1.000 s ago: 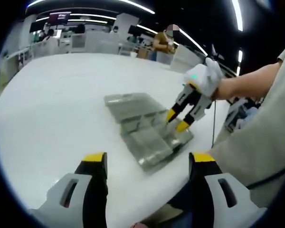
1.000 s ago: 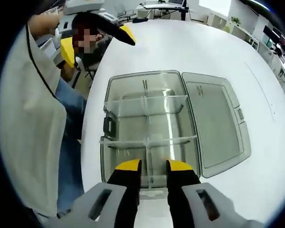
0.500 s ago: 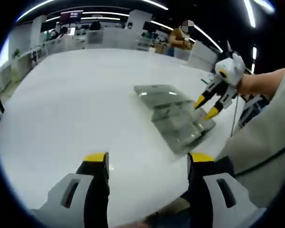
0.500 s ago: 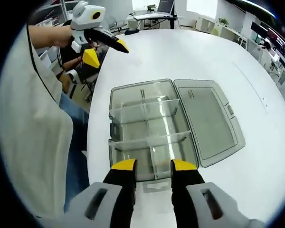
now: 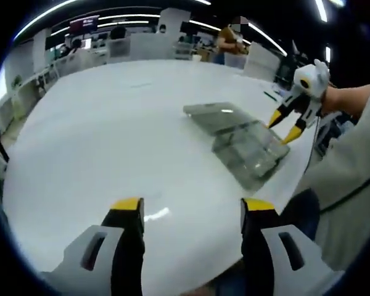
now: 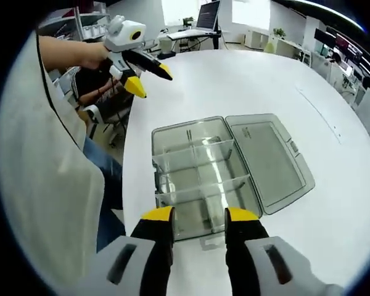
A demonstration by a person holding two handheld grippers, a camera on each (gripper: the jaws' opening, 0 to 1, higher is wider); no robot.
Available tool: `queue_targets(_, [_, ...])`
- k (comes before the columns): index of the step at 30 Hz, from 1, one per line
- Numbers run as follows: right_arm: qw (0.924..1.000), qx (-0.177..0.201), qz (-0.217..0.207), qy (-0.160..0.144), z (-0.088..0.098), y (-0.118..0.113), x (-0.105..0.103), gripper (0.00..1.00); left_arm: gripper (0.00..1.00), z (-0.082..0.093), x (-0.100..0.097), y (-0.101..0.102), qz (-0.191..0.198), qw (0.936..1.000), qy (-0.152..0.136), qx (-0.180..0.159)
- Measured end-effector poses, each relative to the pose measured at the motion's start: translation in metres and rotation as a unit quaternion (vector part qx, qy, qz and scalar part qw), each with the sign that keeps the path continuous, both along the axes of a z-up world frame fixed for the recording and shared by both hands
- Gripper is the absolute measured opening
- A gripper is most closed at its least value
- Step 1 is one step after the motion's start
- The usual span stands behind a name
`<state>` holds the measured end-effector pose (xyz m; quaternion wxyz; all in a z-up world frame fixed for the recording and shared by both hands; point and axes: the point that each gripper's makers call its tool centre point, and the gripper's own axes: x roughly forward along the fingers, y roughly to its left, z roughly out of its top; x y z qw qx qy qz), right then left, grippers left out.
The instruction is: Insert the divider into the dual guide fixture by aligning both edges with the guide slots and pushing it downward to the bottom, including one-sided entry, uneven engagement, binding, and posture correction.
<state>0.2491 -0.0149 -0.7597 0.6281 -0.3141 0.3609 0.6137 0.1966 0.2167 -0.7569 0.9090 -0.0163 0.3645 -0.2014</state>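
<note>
A clear plastic box [image 6: 200,179] lies on the white table [image 6: 234,80] with its lid [image 6: 268,157] folded open to the right. Two clear cross dividers [image 6: 194,154] stand in its side slots, with short lengthwise pieces between them. My right gripper [image 6: 199,217] hovers open just short of the box's near end, with nothing between its jaws. My left gripper [image 6: 151,81] is held open in the air beyond the box's far left corner. In the left gripper view, my left gripper [image 5: 192,209] is open over bare table, the box [image 5: 243,145] lies ahead, and the right gripper [image 5: 282,127] hangs open above its right end.
The person's pale sleeve and body [image 6: 43,185] run along the table's left edge. The round white table [image 5: 111,123] spreads wide around the box. Desks, chairs and screens [image 6: 203,15] stand beyond the table, and people [image 5: 228,40] are in the background.
My right gripper has drawn back from the box's near end and its jaws have spread wider. My left gripper has moved away from the box, which now looks smaller in its view.
</note>
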Motion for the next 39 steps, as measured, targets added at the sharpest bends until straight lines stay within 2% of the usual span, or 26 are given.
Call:
queue_targets(8, [0.9998, 0.017, -0.015, 0.002, 0.007, 0.001, -0.004, 0.30, 0.57, -0.009, 0.002, 0.011, -0.042, 0.9985, 0.009, 0.034])
queue_targets(15, [0.9993, 0.026, -0.026, 0.001, 0.013, -0.001, -0.006, 0.31, 0.56, -0.015, 0.001, 0.016, -0.087, 0.9940, 0.013, 0.064])
queue_targets(20, [0.9990, 0.030, -0.033, 0.001, 0.015, -0.004, -0.007, 0.32, 0.55, -0.018, 0.005, 0.018, -0.123, 0.9885, 0.016, 0.086])
queue_targets(25, [0.9986, 0.034, -0.040, 0.002, 0.016, -0.006, -0.008, 0.32, 0.55, -0.019, 0.008, 0.018, -0.164, 0.9800, 0.017, 0.111])
queue_targets(28, [0.9984, 0.036, -0.044, 0.001, 0.018, -0.007, -0.009, 0.33, 0.54, -0.018, 0.010, 0.016, -0.177, 0.9774, 0.019, 0.114])
queue_targets(39, [0.9975, 0.043, -0.056, 0.003, 0.019, -0.006, -0.014, 0.34, 0.50, -0.027, 0.011, 0.019, -0.252, 0.9554, 0.037, 0.149])
